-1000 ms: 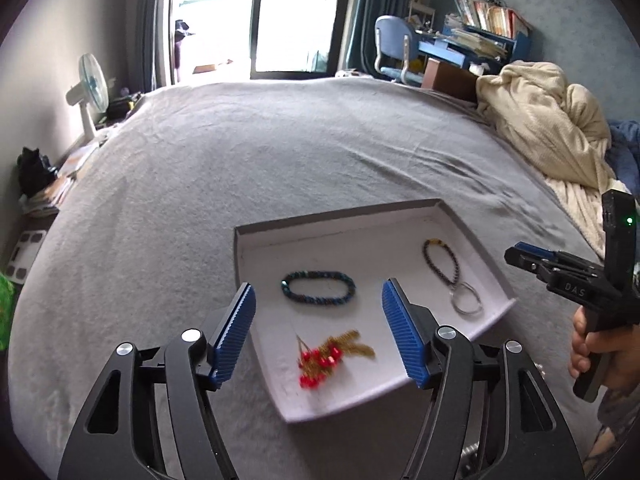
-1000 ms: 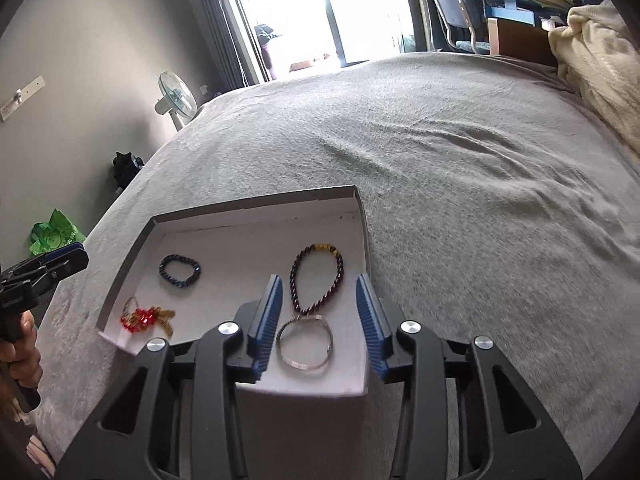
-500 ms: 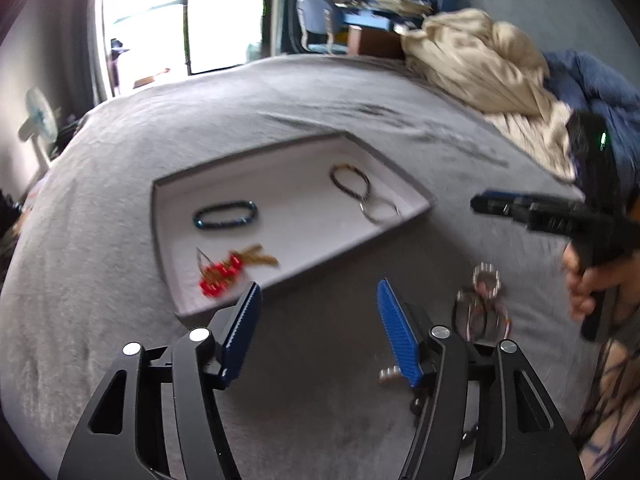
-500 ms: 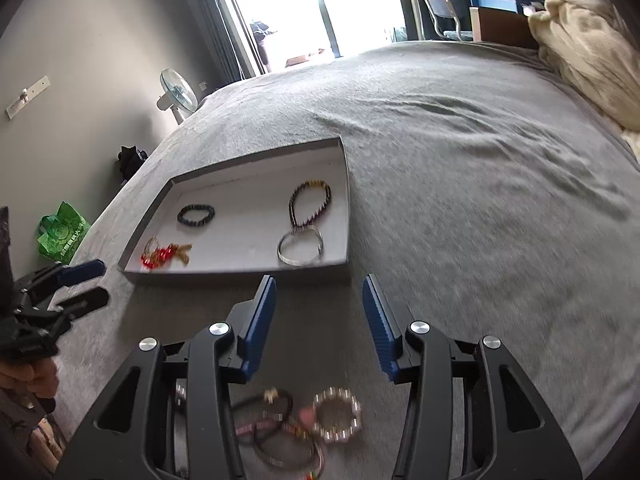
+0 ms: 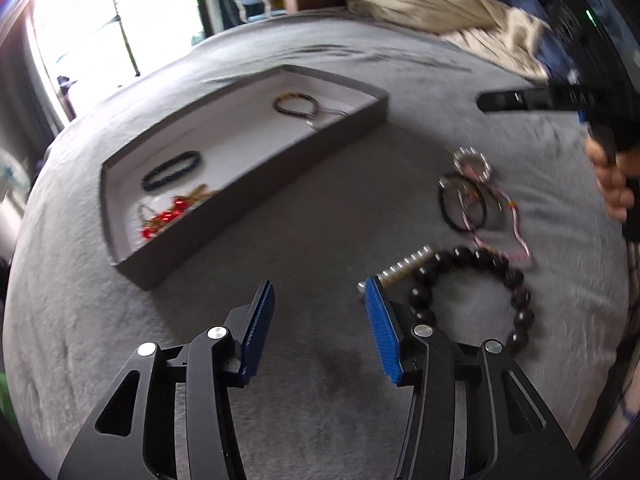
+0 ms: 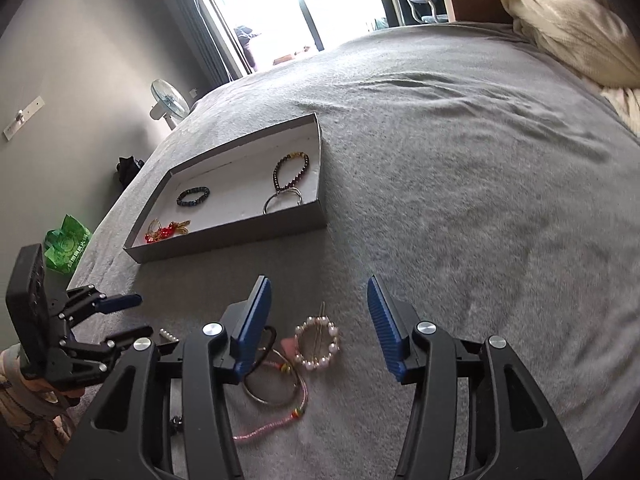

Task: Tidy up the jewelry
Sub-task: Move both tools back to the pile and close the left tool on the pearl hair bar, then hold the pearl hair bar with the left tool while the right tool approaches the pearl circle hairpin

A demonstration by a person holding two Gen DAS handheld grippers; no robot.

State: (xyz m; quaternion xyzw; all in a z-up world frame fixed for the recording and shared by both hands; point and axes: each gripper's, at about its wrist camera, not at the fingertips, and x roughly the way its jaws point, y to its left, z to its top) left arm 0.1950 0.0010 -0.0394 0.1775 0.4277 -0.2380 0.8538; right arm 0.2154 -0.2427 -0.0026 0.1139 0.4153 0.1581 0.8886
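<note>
Left tongs (image 5: 320, 296) closing on nothing, right tongs (image 6: 319, 294) opening, empty, bare blanket (image 6: 460, 200) beside tray (image 6: 248, 236) edge

I look across a bed (image 6: 460, 168) under a grey blanket. At my eleven o'clock a shallow grey tray (image 6: 236, 240) rests flat on it. At six, loose on the blanket, lie a pearl ring (image 6: 317, 343), a pink cord (image 6: 280, 420) and dark hoops (image 5: 464, 200), beside a black bead bracelet (image 5: 500, 280). At one o'clock lies a heaped cream throw (image 6: 568, 28).
</note>
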